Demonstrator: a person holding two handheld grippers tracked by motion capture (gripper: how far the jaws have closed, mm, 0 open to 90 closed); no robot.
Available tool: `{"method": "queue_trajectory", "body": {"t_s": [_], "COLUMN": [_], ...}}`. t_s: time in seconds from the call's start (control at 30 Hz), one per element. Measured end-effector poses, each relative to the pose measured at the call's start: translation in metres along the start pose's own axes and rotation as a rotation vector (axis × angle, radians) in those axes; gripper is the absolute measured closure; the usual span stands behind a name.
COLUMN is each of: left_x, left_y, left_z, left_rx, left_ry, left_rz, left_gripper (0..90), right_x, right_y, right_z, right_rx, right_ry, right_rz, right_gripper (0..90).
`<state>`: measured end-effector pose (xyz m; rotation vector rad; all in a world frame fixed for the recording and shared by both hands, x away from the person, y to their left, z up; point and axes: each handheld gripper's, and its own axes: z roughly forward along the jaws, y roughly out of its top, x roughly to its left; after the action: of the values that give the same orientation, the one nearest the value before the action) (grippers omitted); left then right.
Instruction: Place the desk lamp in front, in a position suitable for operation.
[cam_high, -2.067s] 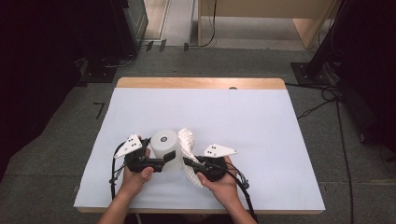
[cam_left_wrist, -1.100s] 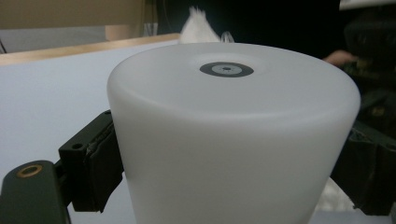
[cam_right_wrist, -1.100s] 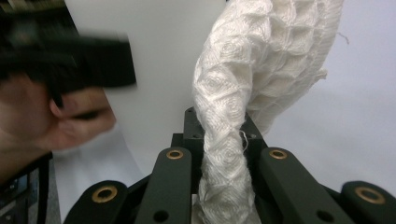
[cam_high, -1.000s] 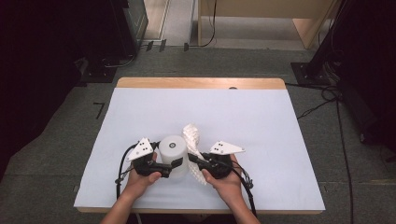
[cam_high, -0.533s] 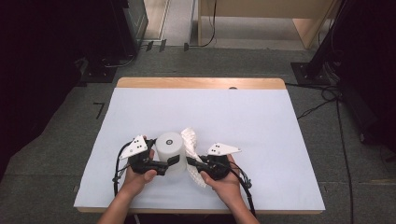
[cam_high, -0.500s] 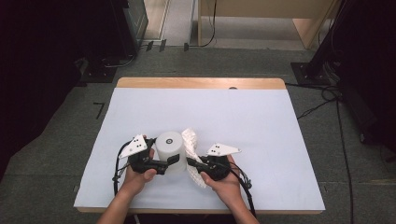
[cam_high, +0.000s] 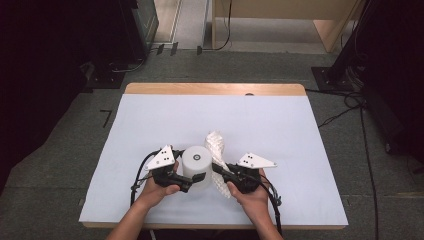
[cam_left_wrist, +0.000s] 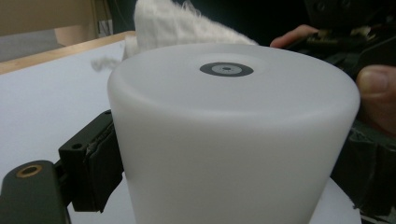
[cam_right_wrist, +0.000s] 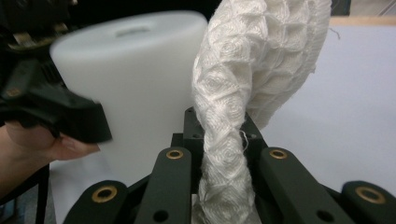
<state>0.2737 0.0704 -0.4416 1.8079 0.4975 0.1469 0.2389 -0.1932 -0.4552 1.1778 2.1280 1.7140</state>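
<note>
The step in hand looks like wiping a cup with a cloth: one gripper steadies the cup and the other brings the cloth to its side. On the left, the left gripper (cam_high: 192, 178) is closed around the white, frosted plastic cup (cam_high: 197, 167), which is upside down, its flat base with a small dark ring mark facing up; in the left gripper view one black pad (cam_left_wrist: 100, 163) presses on its wall, and the other jaw seems to press on the far side, though that edge of the view is dark and I cannot be fully sure. The cup is near the front middle of the table with the pale blue cover (cam_high: 150, 120), and whether it rests on the cover or is lifted a little I cannot tell. The left forearm comes in from the bottom edge, with the hand wrapped around the gripper and the jaws pointing to the right. To the right of the cup, the right gripper (cam_high: 218, 169) is clamped tight on the white, waffle-textured cloth (cam_high: 217, 150) (its free end stands up above the jaws), and the cloth is just beside the cup's wall, perhaps touching it. The right hand (cam_high: 247, 192) holds its gripper pointing left and a little away from the person, so that both tools face each other. The next move, I judge, calls for a firm hold on the cup while the cloth is pressed on the wall and rubbed around it.
</note>
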Motion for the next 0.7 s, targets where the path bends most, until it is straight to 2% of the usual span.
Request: {"method": "queue_trajectory", "body": {"t_s": [0.07,0.1,0.13,0.17,0.23,0.3,0.37,0.4,0.43,0.5,0.53,0.63,0.7], "left_x": [0.002,0.006,0.006,0.009,0.010,0.011,0.010,0.009,0.005,0.003,0.001,0.000,0.001], "left_y": [0.001,0.002,0.002,0.002,0.001,0.000,-0.001,-0.002,-0.005,-0.006,-0.007,-0.007,-0.005], "left_z": [-0.002,-0.007,-0.007,-0.010,-0.012,-0.010,-0.008,-0.005,0.001,0.005,0.009,0.010,0.007], "left_rx": [-0.010,-0.028,-0.028,-0.041,-0.044,-0.038,-0.027,-0.014,0.022,0.035,0.051,0.047,0.030], "left_ry": [0.015,0.044,0.044,0.065,0.073,0.064,0.062,0.055,0.048,0.049,0.051,0.051,0.064], "left_rz": [-0.004,-0.023,-0.023,-0.036,-0.042,-0.051,-0.043,-0.035,-0.015,-0.007,-0.006,-0.008,-0.006], "left_gripper": [9.1,9.1,9.1,9.1,9.1,9.1,9.1,9.1,9.1,9.1,9.1,9.1,9.1], "right_x": [0.000,0.001,0.001,0.003,0.004,0.004,0.003,0.003,0.000,-0.002,-0.004,-0.003,-0.001], "right_y": [-0.002,-0.008,-0.008,-0.012,-0.013,-0.013,-0.012,-0.012,-0.009,-0.008,-0.005,-0.001,-0.001], "right_z": [0.003,0.011,0.011,0.016,0.020,0.019,0.017,0.017,0.014,0.012,0.007,0.000,0.000], "right_rx": [0.018,0.049,0.049,0.076,0.087,0.087,0.079,0.079,0.064,0.056,0.033,0.001,0.001], "right_ry": [-0.001,0.003,0.003,0.008,0.014,0.014,0.012,0.012,0.007,0.006,-0.003,-0.001,0.002], "right_rz": [-0.002,-0.005,-0.005,0.001,-0.002,-0.005,0.002,0.002,0.004,0.009,0.012,0.007,0.001], "right_gripper": [80.0,80.0,80.0,80.0,79.9,80.0,80.0,80.0,80.0,80.0,80.0,80.0,80.0]}}
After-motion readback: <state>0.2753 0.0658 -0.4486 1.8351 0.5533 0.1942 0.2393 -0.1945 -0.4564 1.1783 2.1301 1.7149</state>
